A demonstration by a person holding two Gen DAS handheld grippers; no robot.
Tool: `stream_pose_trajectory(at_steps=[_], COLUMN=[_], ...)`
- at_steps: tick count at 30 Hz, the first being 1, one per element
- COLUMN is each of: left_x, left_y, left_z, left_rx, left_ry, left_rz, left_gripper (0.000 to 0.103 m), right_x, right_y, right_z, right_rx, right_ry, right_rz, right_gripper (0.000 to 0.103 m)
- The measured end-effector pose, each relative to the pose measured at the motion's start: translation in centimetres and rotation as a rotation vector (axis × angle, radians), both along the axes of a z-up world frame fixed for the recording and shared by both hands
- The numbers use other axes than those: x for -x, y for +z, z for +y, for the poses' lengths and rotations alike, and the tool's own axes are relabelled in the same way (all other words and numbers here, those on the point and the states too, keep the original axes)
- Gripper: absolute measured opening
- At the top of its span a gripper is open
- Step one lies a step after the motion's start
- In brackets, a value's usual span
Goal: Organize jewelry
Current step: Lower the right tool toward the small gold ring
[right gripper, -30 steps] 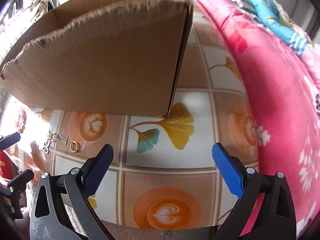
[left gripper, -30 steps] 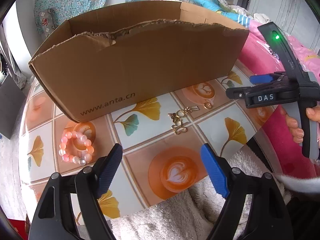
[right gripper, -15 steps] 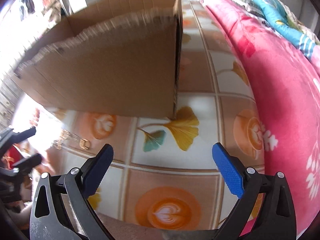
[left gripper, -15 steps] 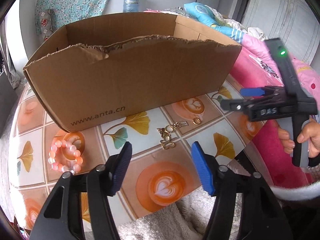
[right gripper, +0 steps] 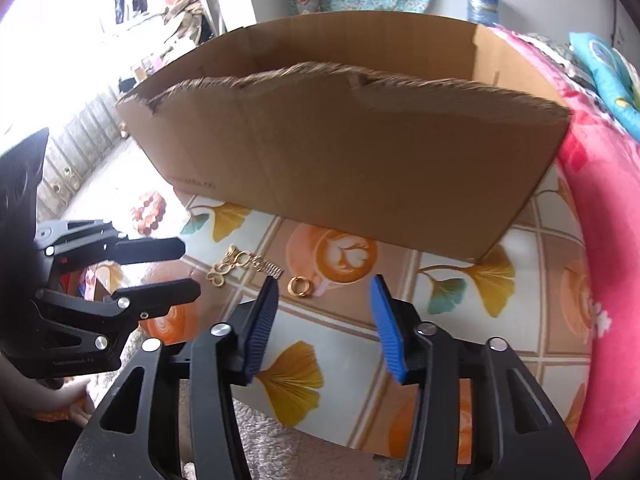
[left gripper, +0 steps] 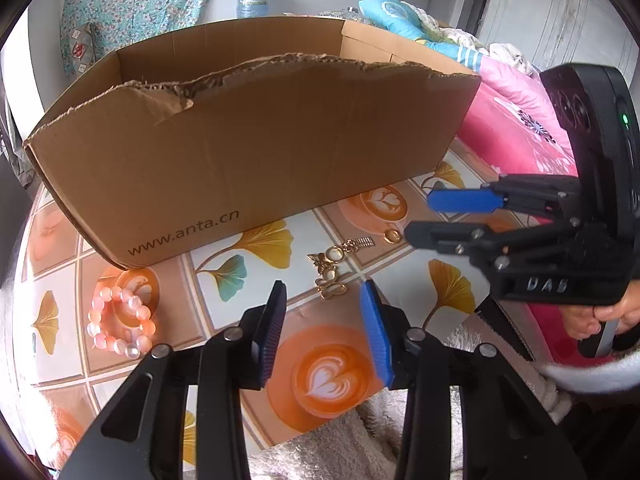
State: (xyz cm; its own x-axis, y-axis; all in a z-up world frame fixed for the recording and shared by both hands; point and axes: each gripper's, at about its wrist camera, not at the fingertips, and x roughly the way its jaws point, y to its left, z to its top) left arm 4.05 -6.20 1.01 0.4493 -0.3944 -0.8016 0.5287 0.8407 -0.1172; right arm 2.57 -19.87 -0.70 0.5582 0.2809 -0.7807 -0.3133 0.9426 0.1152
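The left gripper (left gripper: 323, 328) has its blue-padded fingers (left gripper: 272, 330) partly drawn together with nothing between them; they have just been closing and hang above the bench (left gripper: 248, 304), which is covered in a tile pattern of ginkgo leaves and latte hearts. Far left on it lies a pink bead bracelet (left gripper: 120, 322), near the corner of the cardboard box (left gripper: 256, 160), which stands open-topped with a torn front edge across the back of the bench. Just ahead of the left fingertips lies a tangle of gold jewelry (left gripper: 334, 270), and a little right of it a gold ring (left gripper: 391, 236). Further right, the right gripper (right gripper: 324, 312) likewise has fingers (right gripper: 384, 328) half closed on empty air, having just been narrowing, with the ring just beyond its left fingertip. A pink floral blanket (left gripper: 516, 128) borders the bench on the right.
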Motion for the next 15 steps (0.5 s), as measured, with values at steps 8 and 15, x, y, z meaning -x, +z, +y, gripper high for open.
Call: stream_pose_trajectory(at_steps=[8,15], left_x=[-0.3,-0.5], left_y=[-0.2,-0.2], left_z=[0.3,1.0], left_rx=[0.001,0.013], left_ry=[-0.006,0.005], left_rz=[0.008,0.021], left_gripper=[0.033,0.033], right_x=[0.0,-0.6], right_y=[-0.9,-0.8], right_z=[1.3,0.7], right_rx=[0.067,-0.033], right_ry=[0.082,0.092], right_rz=[-0.003,0.055], right_gripper=[0.018,0.017])
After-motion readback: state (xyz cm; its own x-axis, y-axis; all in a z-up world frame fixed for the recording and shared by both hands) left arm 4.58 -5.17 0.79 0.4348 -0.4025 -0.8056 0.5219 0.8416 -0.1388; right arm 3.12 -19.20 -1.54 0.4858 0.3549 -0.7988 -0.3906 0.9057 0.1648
